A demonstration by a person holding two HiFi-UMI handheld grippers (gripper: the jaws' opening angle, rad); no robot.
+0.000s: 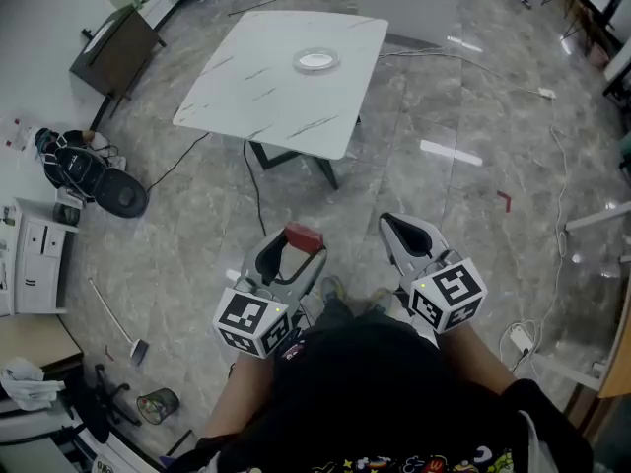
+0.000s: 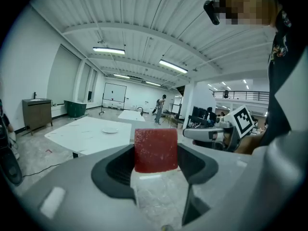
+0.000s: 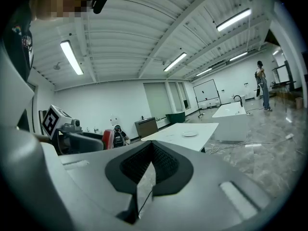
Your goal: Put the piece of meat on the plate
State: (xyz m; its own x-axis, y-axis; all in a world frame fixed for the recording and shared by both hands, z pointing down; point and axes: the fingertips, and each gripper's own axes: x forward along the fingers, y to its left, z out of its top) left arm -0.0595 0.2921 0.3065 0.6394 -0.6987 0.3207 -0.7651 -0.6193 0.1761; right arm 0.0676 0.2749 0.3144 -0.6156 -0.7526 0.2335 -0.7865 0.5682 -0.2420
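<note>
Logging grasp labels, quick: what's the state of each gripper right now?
left gripper: closed on the piece of meat.
right gripper: closed, nothing between its jaws.

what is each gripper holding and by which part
The left gripper holds the piece of meat, clamped by its two opposite sides at the jaw tips. The right gripper is shut on nothing.

White table (image 1: 281, 82), grey marble floor (image 1: 463, 195), ceiling lights (image 2: 109, 50)
</note>
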